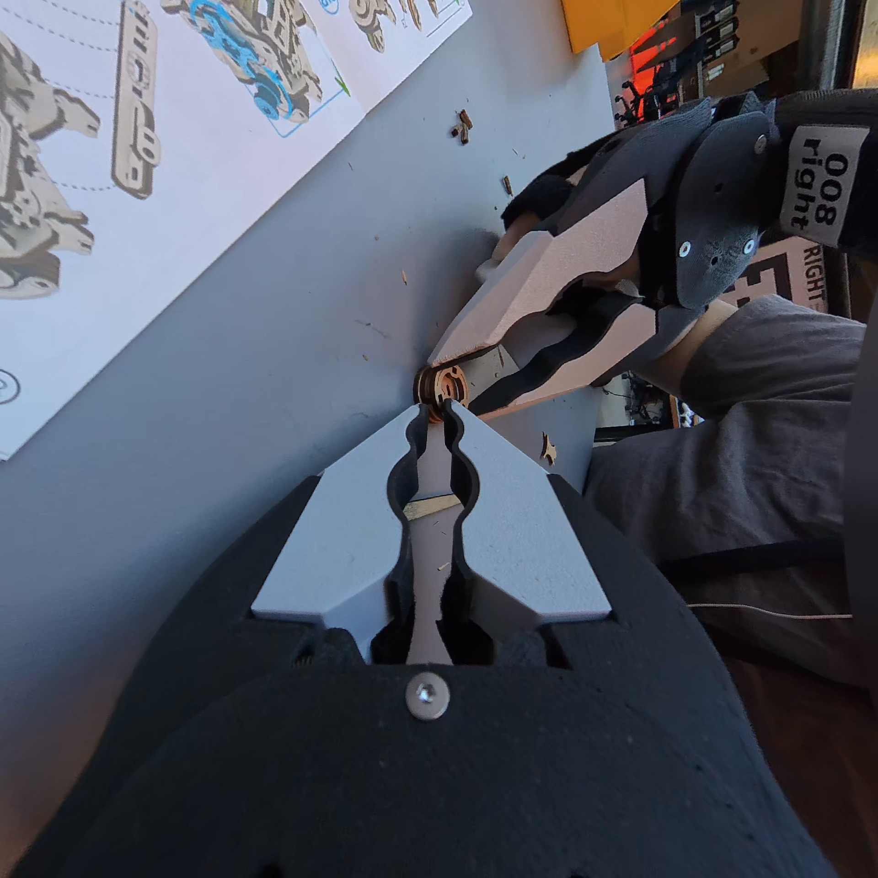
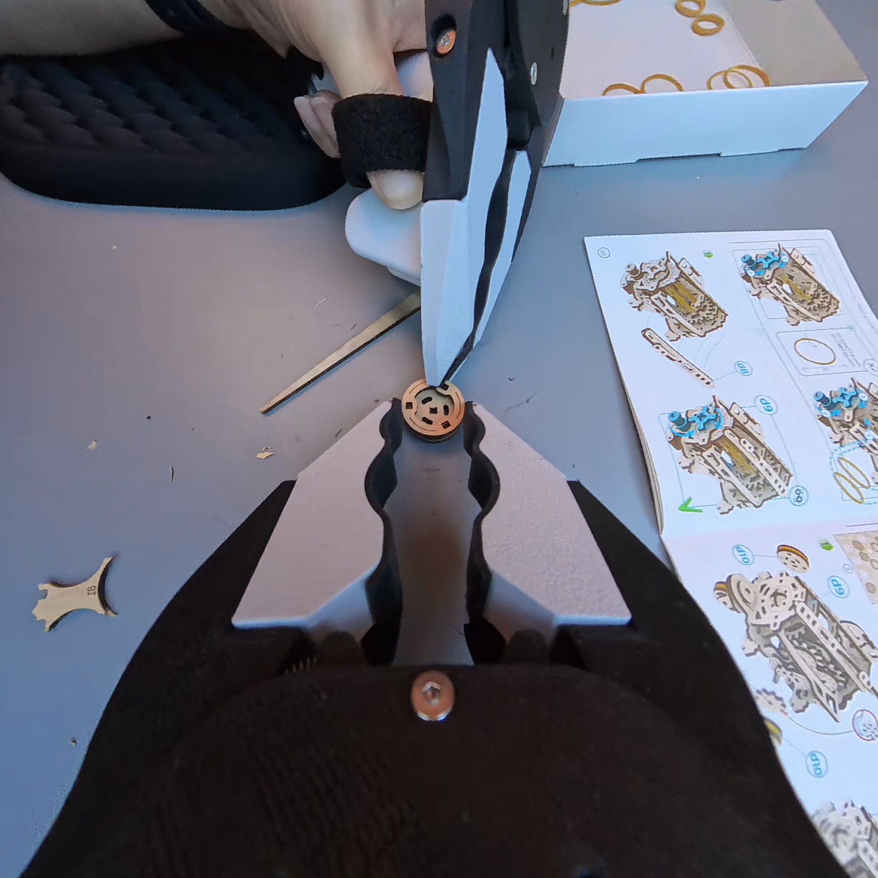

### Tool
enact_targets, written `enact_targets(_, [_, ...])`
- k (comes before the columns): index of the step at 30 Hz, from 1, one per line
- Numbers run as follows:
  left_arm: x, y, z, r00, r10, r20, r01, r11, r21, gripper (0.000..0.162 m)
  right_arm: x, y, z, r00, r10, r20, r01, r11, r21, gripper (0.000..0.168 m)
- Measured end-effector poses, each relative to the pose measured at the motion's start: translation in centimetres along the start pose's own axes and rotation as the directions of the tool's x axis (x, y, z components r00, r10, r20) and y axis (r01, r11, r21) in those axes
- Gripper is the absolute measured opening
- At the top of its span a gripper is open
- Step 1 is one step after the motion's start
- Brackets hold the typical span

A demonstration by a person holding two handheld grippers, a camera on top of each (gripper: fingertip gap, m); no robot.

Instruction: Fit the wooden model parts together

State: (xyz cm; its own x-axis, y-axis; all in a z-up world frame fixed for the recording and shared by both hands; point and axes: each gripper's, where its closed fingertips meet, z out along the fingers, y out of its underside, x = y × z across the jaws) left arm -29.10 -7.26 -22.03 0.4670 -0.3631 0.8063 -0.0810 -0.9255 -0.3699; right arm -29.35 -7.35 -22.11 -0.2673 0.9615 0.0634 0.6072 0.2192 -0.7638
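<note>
Wooden disc stack [image 2: 433,411] pinched by our right gripper [image 2: 431,407]; left gripper [image 1: 435,409] nips rim. Pressing layers together; next, squeeze square.

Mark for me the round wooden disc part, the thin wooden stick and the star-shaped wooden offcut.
round wooden disc part [image 2: 433,411], right wrist view, on its slotted top face.
thin wooden stick [image 2: 332,362], right wrist view, midway along its length.
star-shaped wooden offcut [image 2: 76,599], right wrist view, on its flat centre.
</note>
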Motion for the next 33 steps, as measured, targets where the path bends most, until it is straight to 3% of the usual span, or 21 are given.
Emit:
enact_targets(5, [0.0, 0.0, 0.0, 1.000, 0.002, 0.013, -0.002, 1.000, 0.002, 0.005, 0.0, 0.1, 0.0, 0.999, 0.044, 0.019, -0.044, 0.999, 0.003, 0.026])
enact_targets(16, [0.0, 0.1, 0.0, 0.997, 0.051, 0.057, -0.051, 0.999, 0.004, 0.004, -0.1, 0.2, 0.1, 0.997, -0.045, -0.058, 0.044, 0.999, -0.016, 0.025])
enact_targets(23, [0.1, 0.4, 0.1, 0.998, 0.048, 0.048, -0.047, 0.999, -0.015, 0.002, 0.1, -0.2, -0.6, 0.992, 0.103, 0.068, -0.107, 0.993, 0.051, 0.028])
enact_targets(26, [0.1, 0.3, 0.2, 0.999, 0.034, 0.035, -0.034, 0.999, -0.014, 0.003, 0.4, -1.4, -1.6, 0.986, 0.132, 0.101, -0.146, 0.979, 0.142, 0.017])
enact_targets(30, [0.1, 0.3, 0.2, 1.000, 0.016, 0.019, -0.016, 1.000, -0.012, 0.002, 0.7, -0.5, -1.5, 0.992, 0.108, 0.073, -0.114, 0.989, 0.095, 0.000])
enact_targets(33, [0.1, 0.3, 0.2, 1.000, 0.013, 0.016, -0.013, 1.000, -0.011, 0.002, 0.7, -0.3, -1.3, 0.984, 0.151, 0.090, -0.159, 0.984, 0.086, 0.000])
